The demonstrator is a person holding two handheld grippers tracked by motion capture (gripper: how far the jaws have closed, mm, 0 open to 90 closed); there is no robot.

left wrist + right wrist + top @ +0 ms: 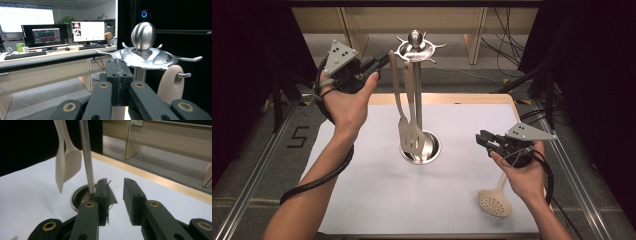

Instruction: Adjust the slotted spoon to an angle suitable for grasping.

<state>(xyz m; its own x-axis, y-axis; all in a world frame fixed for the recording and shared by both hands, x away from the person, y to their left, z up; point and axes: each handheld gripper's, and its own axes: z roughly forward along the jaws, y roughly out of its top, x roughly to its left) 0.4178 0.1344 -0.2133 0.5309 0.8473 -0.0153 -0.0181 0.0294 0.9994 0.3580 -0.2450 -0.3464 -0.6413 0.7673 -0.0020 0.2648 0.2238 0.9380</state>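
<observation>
A metal utensil stand [432, 150] rises mid-table, topped by a hooked disc [147, 57] and a ball [143, 36]. My left gripper [385, 60] is held high beside the disc's left rim. It is shut on the top of a beige spatula [394, 90] that hangs down from it. A second beige spatula, slotted [414, 139], hangs from a hook, and its handle [171, 85] is beside my left jaws. My right gripper [484, 139] hovers low at the right, open and empty, pointing at the stand's pole [86, 157].
A beige skimmer [494, 202] lies on the white table cover [377, 190] under my right hand. The wooden table edge [447, 98] runs behind the stand. Desks with monitors [47, 35] stand beyond the left gripper.
</observation>
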